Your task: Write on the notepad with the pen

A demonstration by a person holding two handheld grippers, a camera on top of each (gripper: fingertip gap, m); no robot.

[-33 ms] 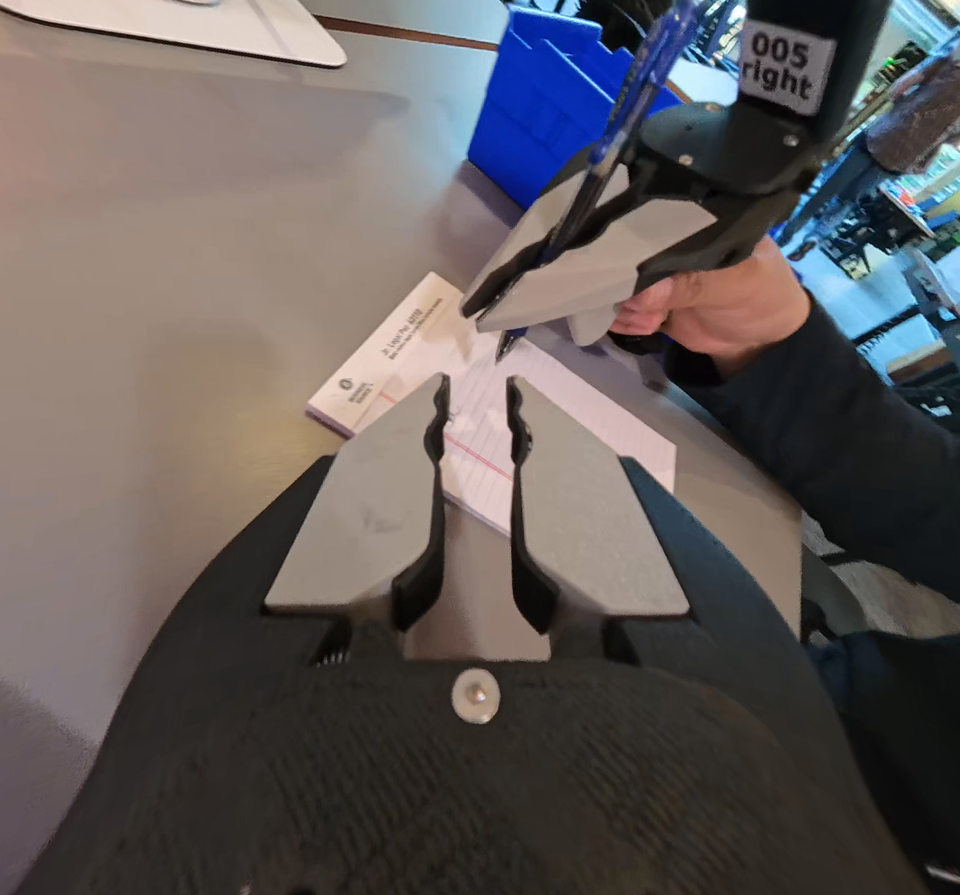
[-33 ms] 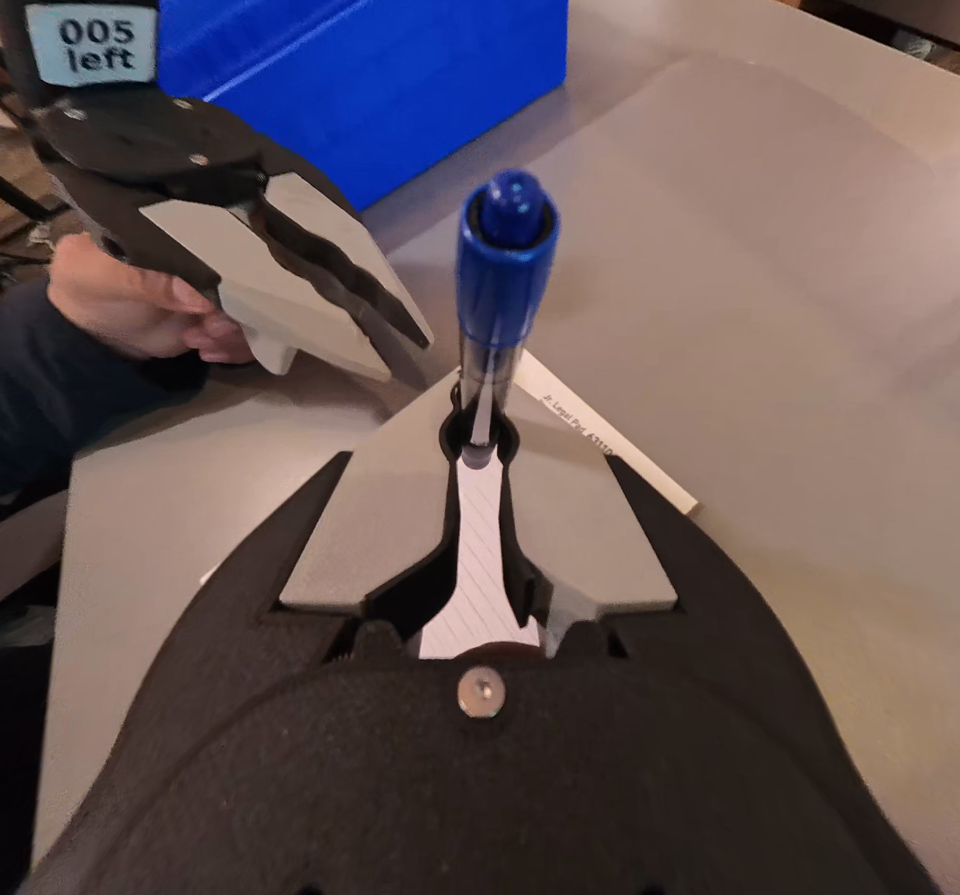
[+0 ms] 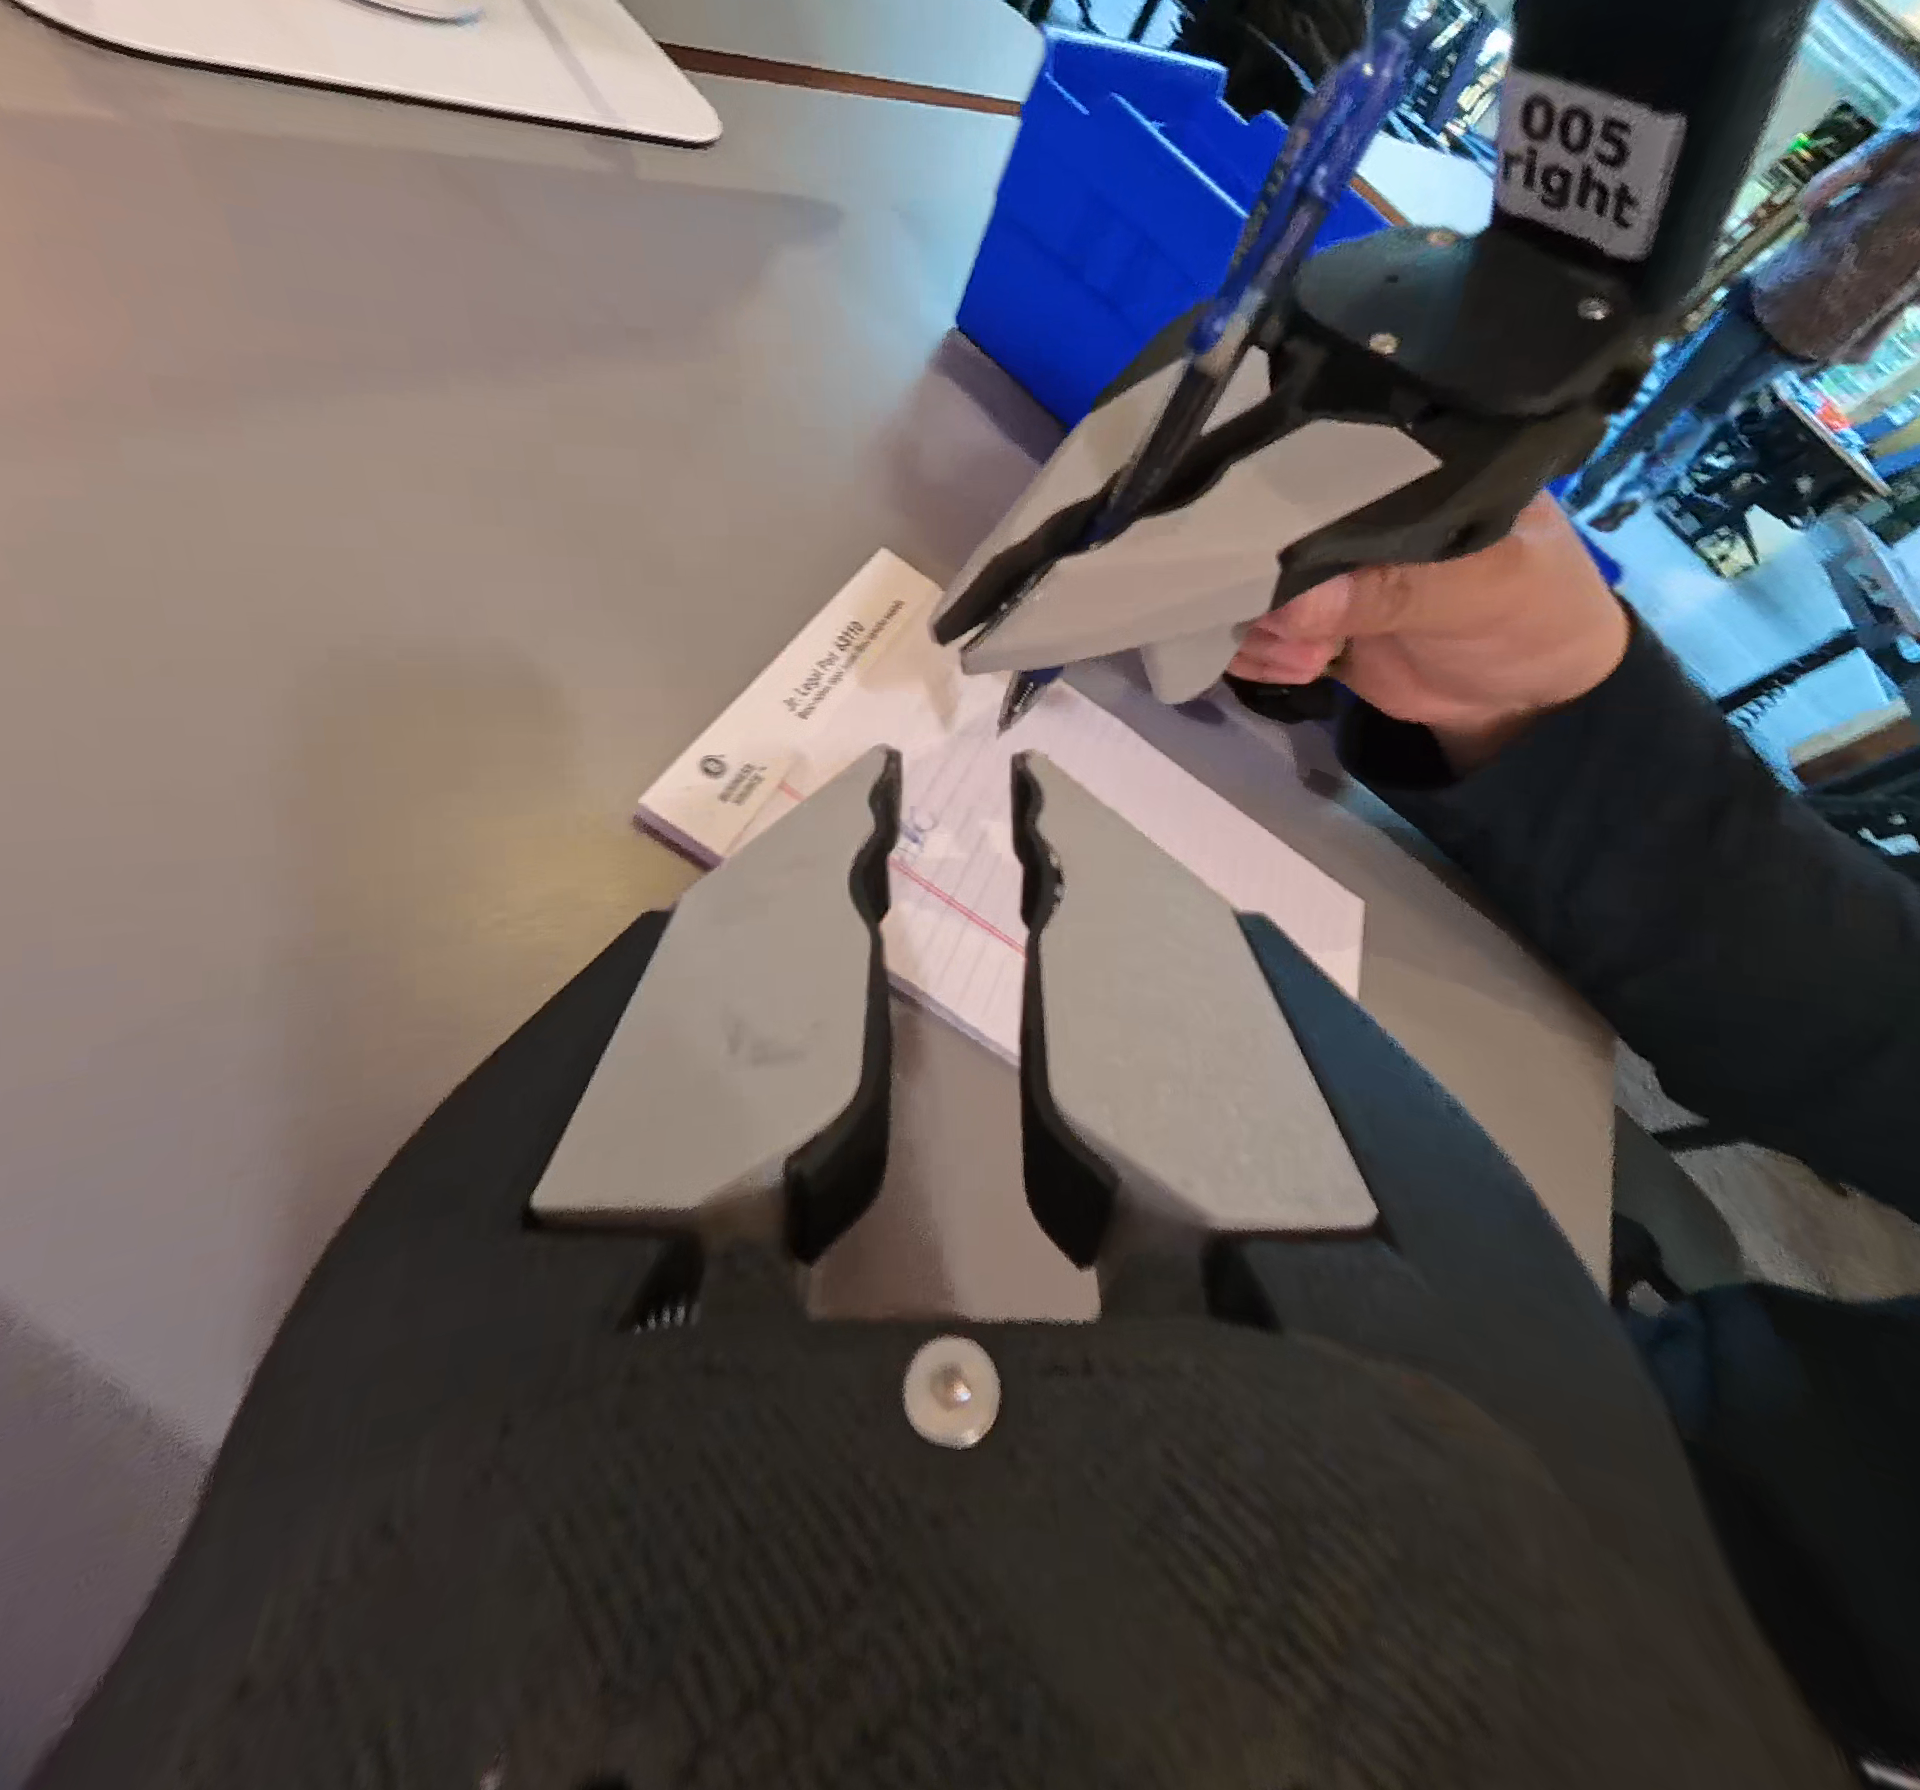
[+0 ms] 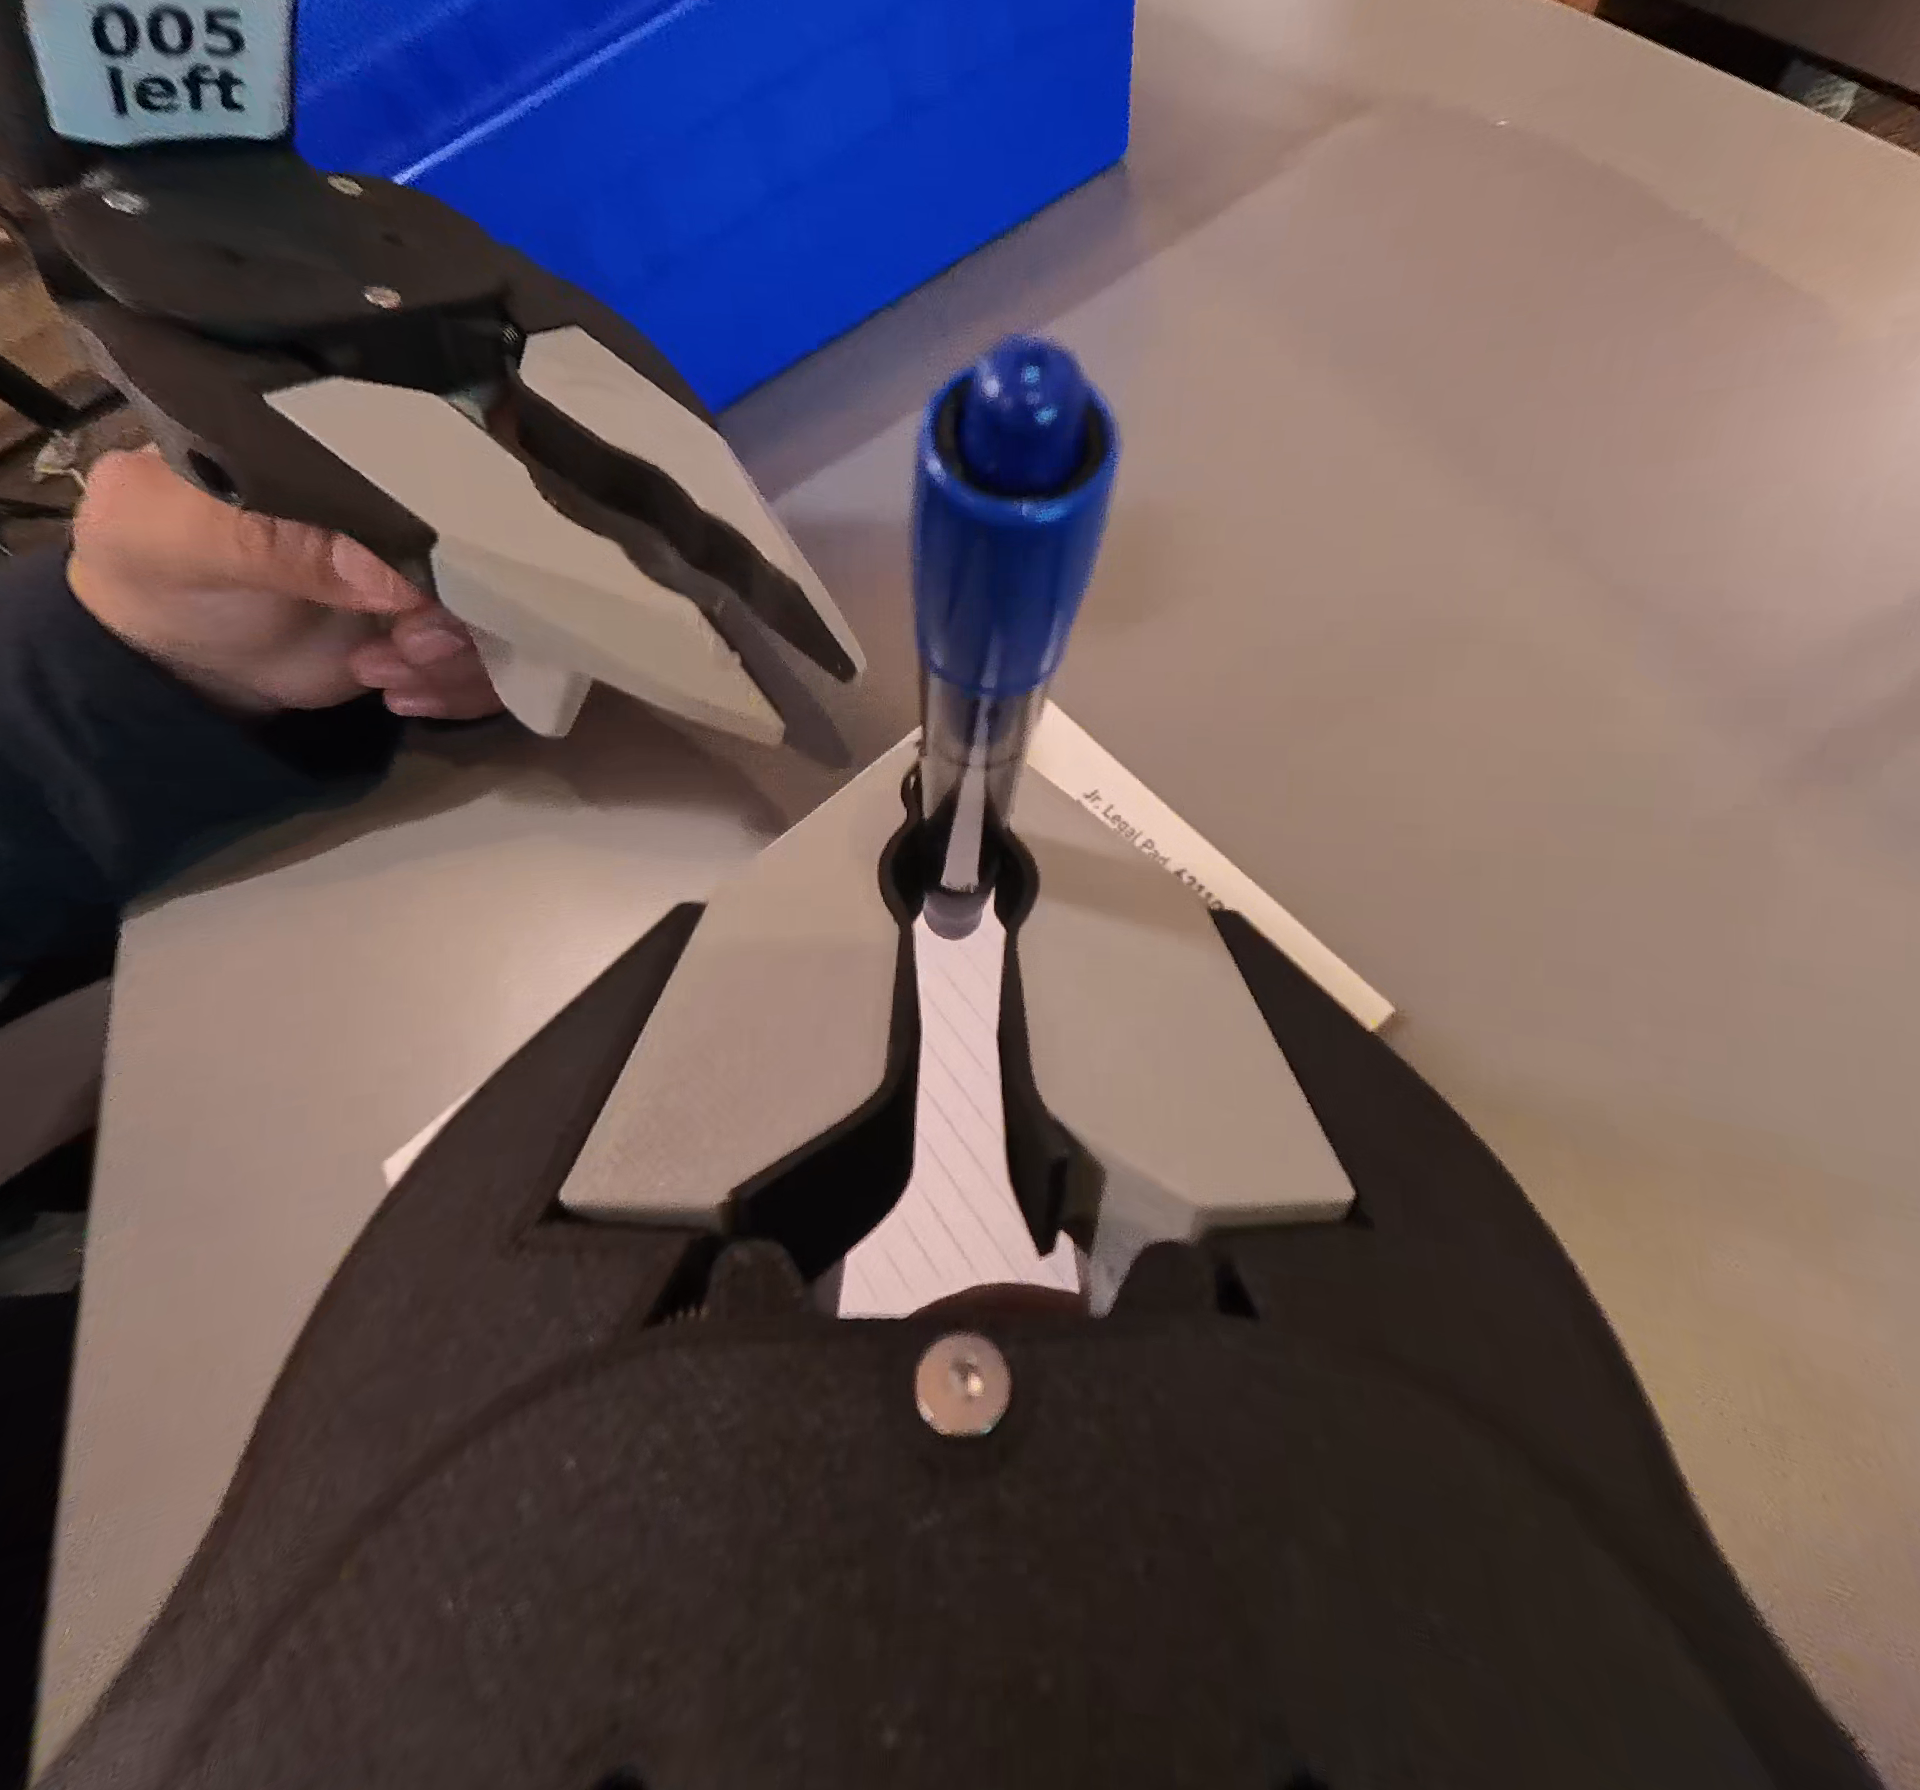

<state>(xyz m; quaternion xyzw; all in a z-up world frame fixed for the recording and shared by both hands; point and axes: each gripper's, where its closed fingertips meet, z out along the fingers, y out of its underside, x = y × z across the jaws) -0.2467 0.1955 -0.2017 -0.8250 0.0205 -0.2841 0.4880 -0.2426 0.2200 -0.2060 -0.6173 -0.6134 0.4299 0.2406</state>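
Right wrist view looks straight down the pen (image 4: 1013,587), which is clamped between the right gripper (image 4: 958,867) jaws near their tips, blue cap end up and poking toward the camera, so the writing end goes down out of sight under the fingers. Makes sense to hold it that steep, since the tip needs to meet the paper more or less head on. The notepad (image 4: 951,1117) is lying flat on the gray table (image 4: 1507,597), and you can see its lined page through the gap between the jaws, right under the pen. From the left wrist view you get the side angle: the pen tip (image 3: 1013,701) is just at the page, touching or a hair above, I honestly can't tell which. There's a small blue scribble (image 3: 920,821) already on the paper near the red margin line. The left gripper (image 3: 951,784) has its jaws parted with nothing between them, hovering over the near corner of the pad, probably ready to pin it down so it doesn't slide. A blue bin (image 4: 727,130) sits behind the pad, out of the way.
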